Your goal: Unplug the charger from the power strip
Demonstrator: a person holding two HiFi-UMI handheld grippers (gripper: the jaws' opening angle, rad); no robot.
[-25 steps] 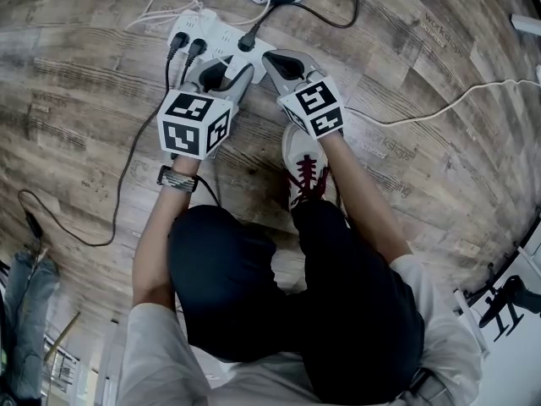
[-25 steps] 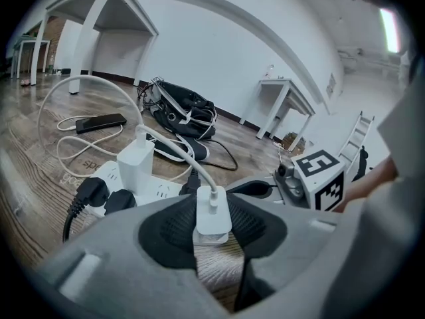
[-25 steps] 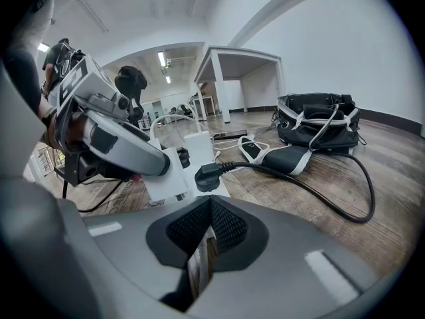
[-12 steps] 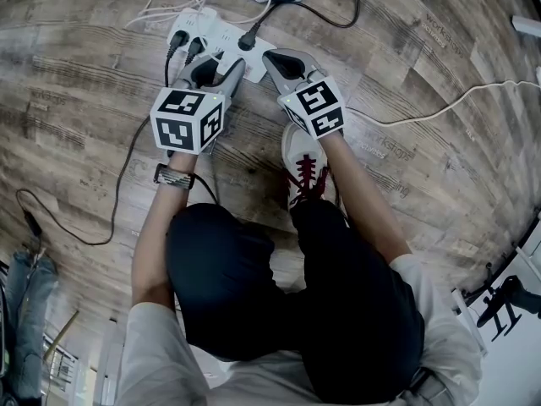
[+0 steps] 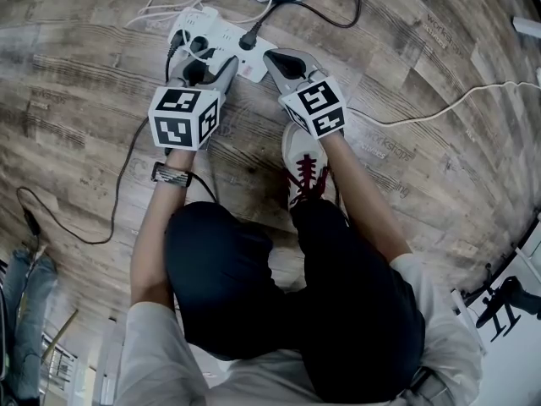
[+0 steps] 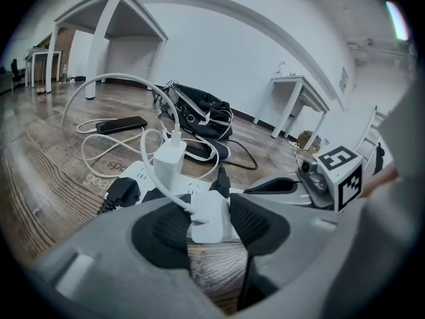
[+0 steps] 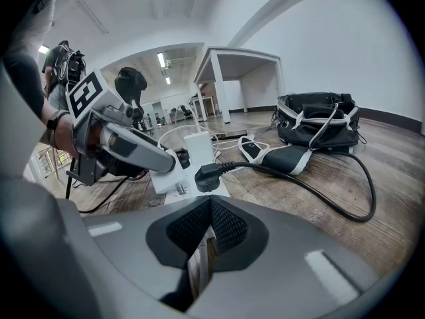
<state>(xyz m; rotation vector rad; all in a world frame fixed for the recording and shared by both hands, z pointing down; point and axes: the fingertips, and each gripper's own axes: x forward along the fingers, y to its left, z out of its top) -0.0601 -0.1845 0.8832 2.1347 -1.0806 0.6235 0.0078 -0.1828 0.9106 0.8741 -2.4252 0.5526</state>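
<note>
A white power strip [image 5: 221, 32] lies on the wood floor with black plugs and white chargers in it. In the left gripper view a white charger [image 6: 211, 223] with a white cable sits at the strip's [image 6: 139, 173] near end. My left gripper [image 6: 204, 205] stands open around it; its jaws have just been opening, with a pad close on each side. A taller white charger [image 6: 170, 162] stands behind it. In the head view the left gripper [image 5: 205, 57] reaches onto the strip. My right gripper [image 5: 270, 57] is shut and empty at the strip's right end, near a black plug [image 7: 207, 176].
A black bag [image 6: 199, 105] and a phone [image 6: 119, 125] lie on the floor beyond the strip. A black cable [image 5: 118, 184] loops off to the left, and a white cable [image 5: 439, 108] runs off to the right. The person's shoe [image 5: 304, 163] is just behind the right gripper.
The left gripper has moved forward to the power strip, and its jaws now stand wider. The right gripper has not moved.
</note>
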